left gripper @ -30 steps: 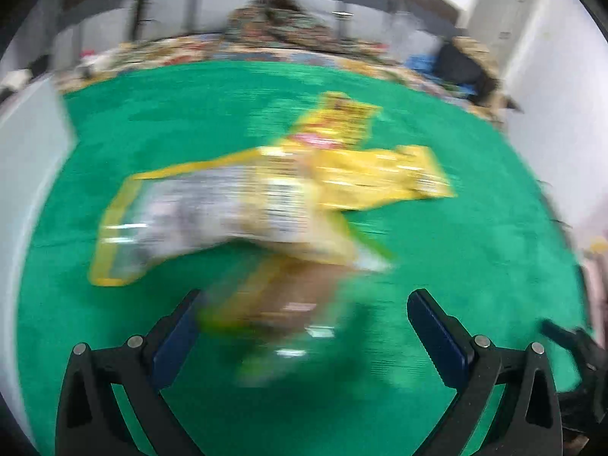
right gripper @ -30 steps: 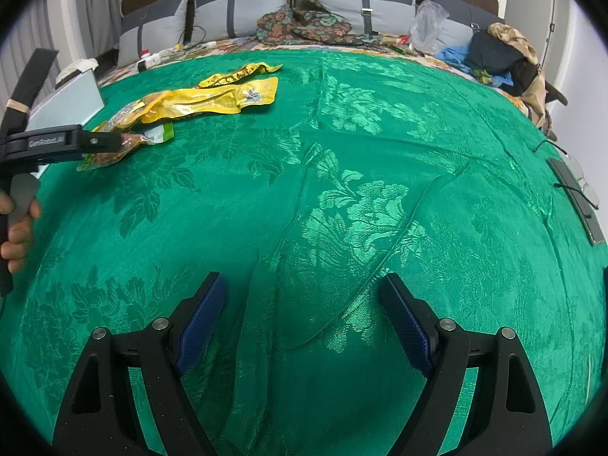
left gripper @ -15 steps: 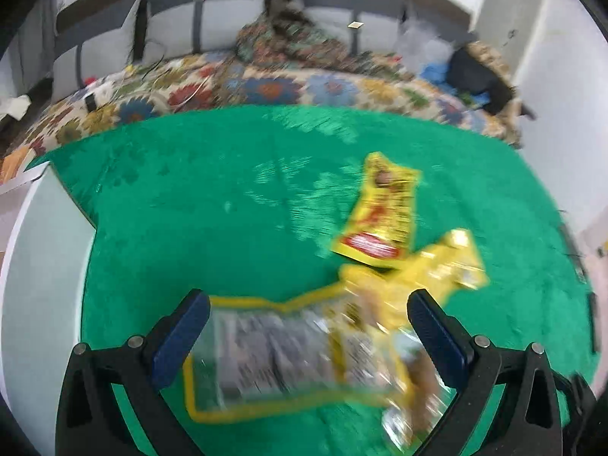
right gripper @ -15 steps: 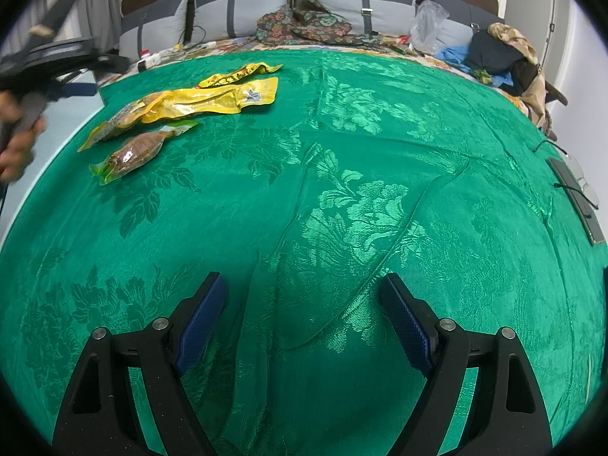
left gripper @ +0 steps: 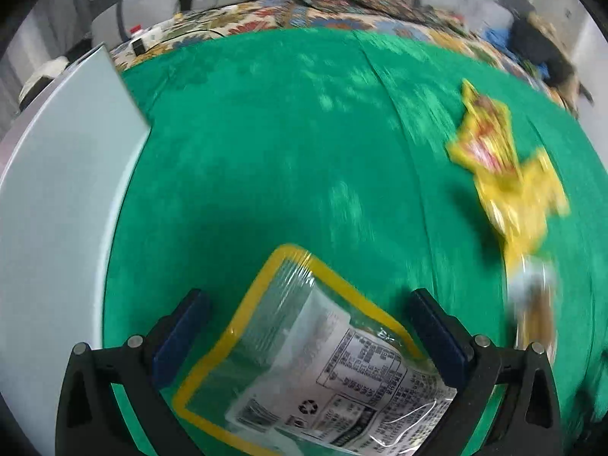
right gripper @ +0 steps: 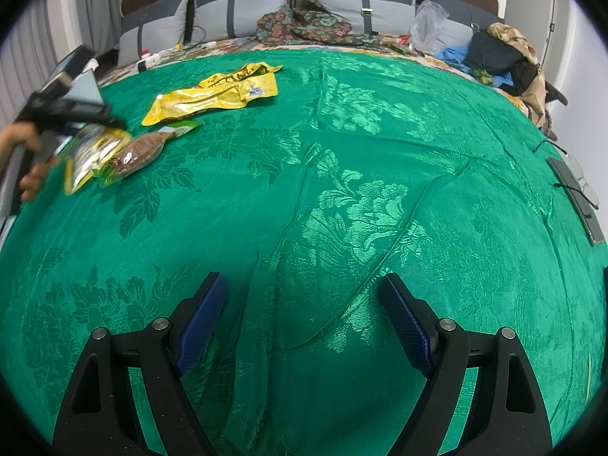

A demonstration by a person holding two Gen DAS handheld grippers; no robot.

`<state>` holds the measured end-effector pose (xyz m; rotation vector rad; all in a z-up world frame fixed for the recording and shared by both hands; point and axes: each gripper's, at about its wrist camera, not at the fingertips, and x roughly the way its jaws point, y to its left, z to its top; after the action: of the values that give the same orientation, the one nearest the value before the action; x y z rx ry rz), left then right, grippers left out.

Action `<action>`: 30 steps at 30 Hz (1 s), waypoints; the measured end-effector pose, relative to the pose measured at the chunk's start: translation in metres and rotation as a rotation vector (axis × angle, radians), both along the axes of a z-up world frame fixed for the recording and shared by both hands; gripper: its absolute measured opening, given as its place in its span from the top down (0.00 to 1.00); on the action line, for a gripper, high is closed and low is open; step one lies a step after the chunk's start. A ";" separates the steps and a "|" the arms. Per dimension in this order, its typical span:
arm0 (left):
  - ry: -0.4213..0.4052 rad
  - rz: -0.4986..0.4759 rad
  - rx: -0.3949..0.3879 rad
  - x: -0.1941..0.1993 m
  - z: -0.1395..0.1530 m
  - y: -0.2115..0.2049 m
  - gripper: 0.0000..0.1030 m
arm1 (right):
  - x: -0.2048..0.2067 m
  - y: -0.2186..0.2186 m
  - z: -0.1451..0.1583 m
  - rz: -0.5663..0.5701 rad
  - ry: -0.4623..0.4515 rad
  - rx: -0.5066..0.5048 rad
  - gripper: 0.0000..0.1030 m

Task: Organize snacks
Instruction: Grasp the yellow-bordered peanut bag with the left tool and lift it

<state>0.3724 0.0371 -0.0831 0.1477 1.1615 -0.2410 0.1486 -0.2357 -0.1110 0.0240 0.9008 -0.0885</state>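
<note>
A clear snack bag with a yellow border [left gripper: 315, 364] lies between the wide-open fingers of my left gripper [left gripper: 307, 326], just above the green bedspread. In the right wrist view this bag [right gripper: 89, 154] hangs under the left gripper [right gripper: 68, 108] at the far left. A brown snack pack with green ends [right gripper: 142, 152] lies beside it. Two yellow snack bags [right gripper: 212, 97] lie farther back; they show blurred in the left wrist view [left gripper: 505, 174]. My right gripper [right gripper: 304, 319] is open and empty over the bedspread.
A pale grey box or panel [left gripper: 57, 197] stands along the bed's left edge. Pillows and patterned clothes [right gripper: 304, 24] lie at the headboard. A dark bag and clothes [right gripper: 505, 57] sit at the back right. A flat dark device with cables [right gripper: 577, 197] lies at the right edge.
The left gripper has swung left and down with the yellow-bordered bag, away from the other snacks and toward the grey panel. The right gripper has not moved.
</note>
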 end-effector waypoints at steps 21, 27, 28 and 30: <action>0.158 0.209 -0.121 -0.116 0.014 0.011 0.00 | 0.000 0.000 0.000 0.000 0.000 0.000 0.17; 0.114 0.089 0.031 -0.107 0.003 -0.033 0.00 | 0.000 0.000 0.000 -0.002 0.001 0.000 0.17; 0.124 0.057 0.028 -0.107 0.003 -0.033 0.00 | 0.000 0.000 0.000 -0.002 0.001 0.001 0.17; 0.141 0.009 0.035 -0.109 0.001 -0.030 0.00 | 0.000 0.000 0.000 -0.002 0.001 0.000 0.17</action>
<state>0.2635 0.0066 -0.0817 0.1584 1.3065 -0.2259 0.1490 -0.2355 -0.1112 0.0250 0.9014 -0.0903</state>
